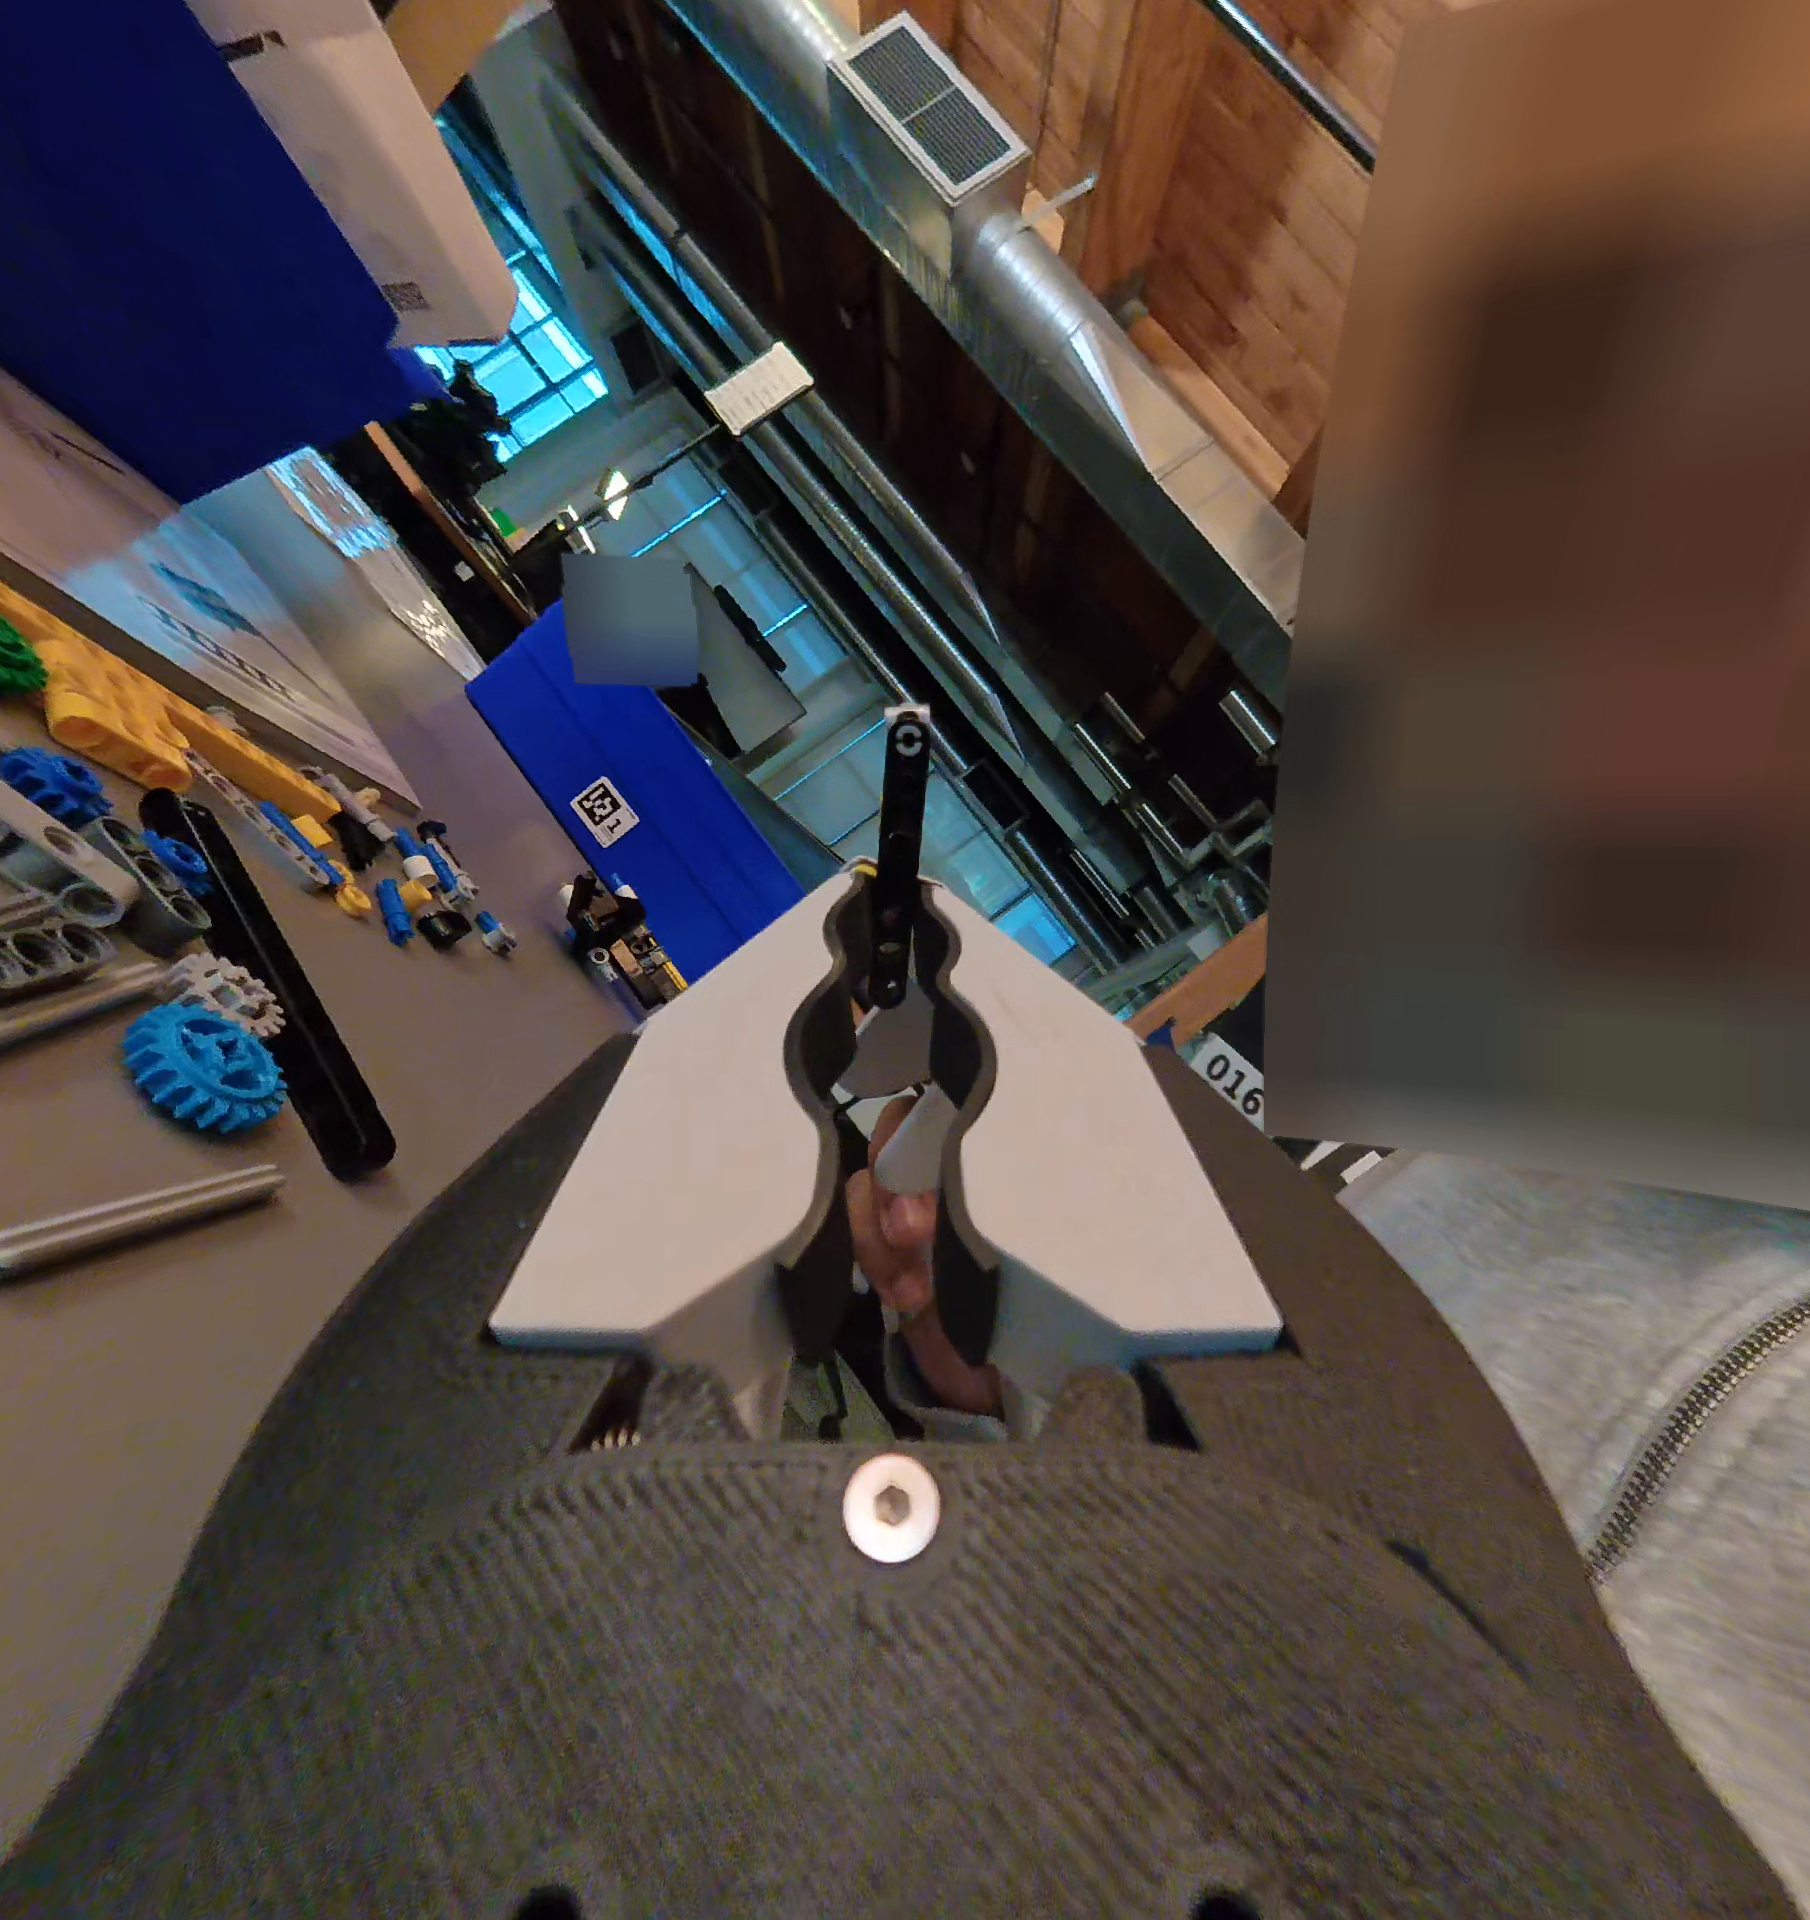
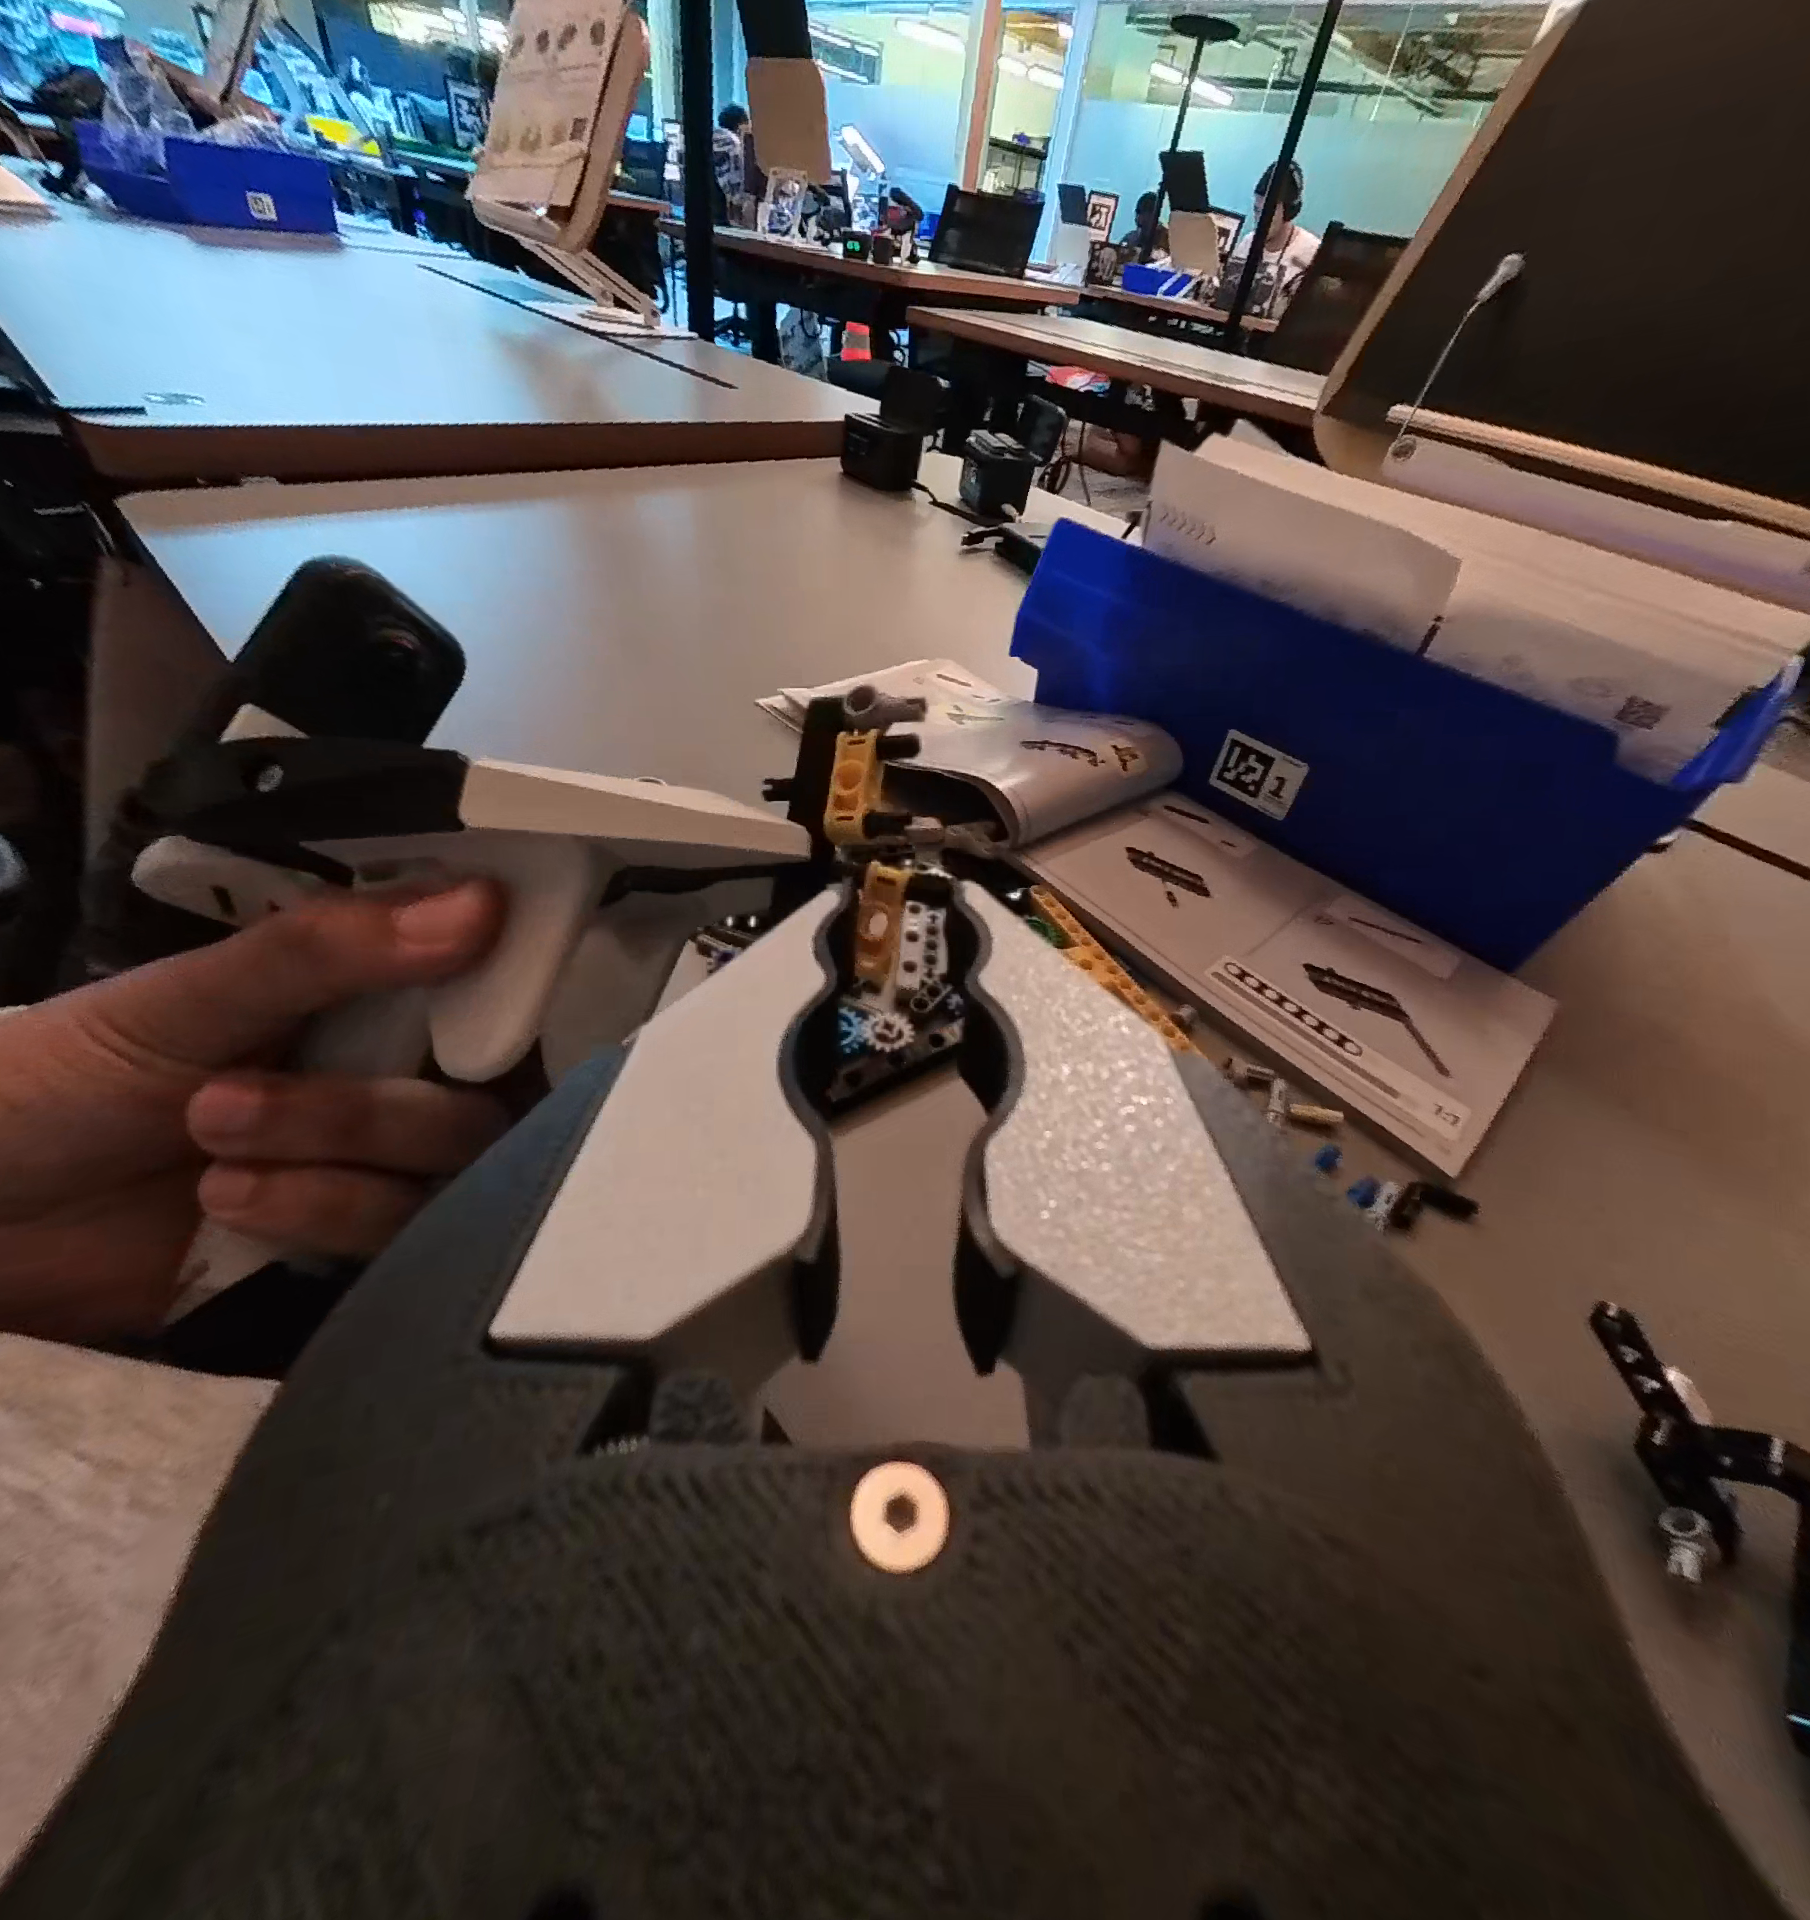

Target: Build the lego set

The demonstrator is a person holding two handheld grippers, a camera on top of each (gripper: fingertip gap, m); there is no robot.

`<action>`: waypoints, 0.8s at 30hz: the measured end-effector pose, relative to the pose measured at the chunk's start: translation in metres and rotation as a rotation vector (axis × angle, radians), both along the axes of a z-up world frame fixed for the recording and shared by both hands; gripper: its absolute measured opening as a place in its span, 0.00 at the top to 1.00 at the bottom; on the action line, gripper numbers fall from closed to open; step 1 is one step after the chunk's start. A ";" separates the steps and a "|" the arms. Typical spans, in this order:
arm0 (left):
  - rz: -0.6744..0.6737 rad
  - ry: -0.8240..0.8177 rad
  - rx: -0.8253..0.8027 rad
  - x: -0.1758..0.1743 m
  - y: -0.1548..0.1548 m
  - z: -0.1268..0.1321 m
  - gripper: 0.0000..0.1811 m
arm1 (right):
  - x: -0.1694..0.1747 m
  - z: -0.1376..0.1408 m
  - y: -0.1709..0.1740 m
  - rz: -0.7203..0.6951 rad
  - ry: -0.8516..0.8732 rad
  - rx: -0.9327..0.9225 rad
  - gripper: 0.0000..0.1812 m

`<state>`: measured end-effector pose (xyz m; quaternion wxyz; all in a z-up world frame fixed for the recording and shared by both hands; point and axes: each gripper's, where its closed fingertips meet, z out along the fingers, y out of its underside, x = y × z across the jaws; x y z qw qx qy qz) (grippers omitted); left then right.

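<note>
Grey tabletop (image 2: 568,582) carries a blue bin (image 2: 1400,748), with instruction sheets (image 2: 1296,966) just in front of it. Nearer than the bin, the right gripper (image 2: 896,935) pinches a yellow, white and black lego assembly (image 2: 896,977). Left of that bin, the left gripper (image 1: 885,914) has its fingers closed on a thin black beam (image 1: 901,821), raised off the table. Loose gears and beams (image 1: 194,1060) lie scattered beside the bin.

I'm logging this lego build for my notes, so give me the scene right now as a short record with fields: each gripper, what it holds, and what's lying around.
left gripper: shut on thin black beam, raised off the table
right gripper: shut on partly built assembly with yellow, white and black parts and small gears
loose parts: blue gear, grey axle, long black beam
instruction booklet: open on table
blue bin: behind booklet
</note>
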<state>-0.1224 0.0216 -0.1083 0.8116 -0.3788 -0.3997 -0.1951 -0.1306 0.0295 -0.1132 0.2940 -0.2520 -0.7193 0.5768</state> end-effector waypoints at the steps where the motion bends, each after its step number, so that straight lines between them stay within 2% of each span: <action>1: 0.006 0.001 -0.005 0.000 -0.001 0.000 0.97 | 0.000 0.000 0.000 -0.003 0.011 0.008 0.92; 24: -0.030 -0.032 0.023 0.000 0.001 -0.004 0.97 | 0.004 0.003 0.000 0.042 0.017 -0.029 0.92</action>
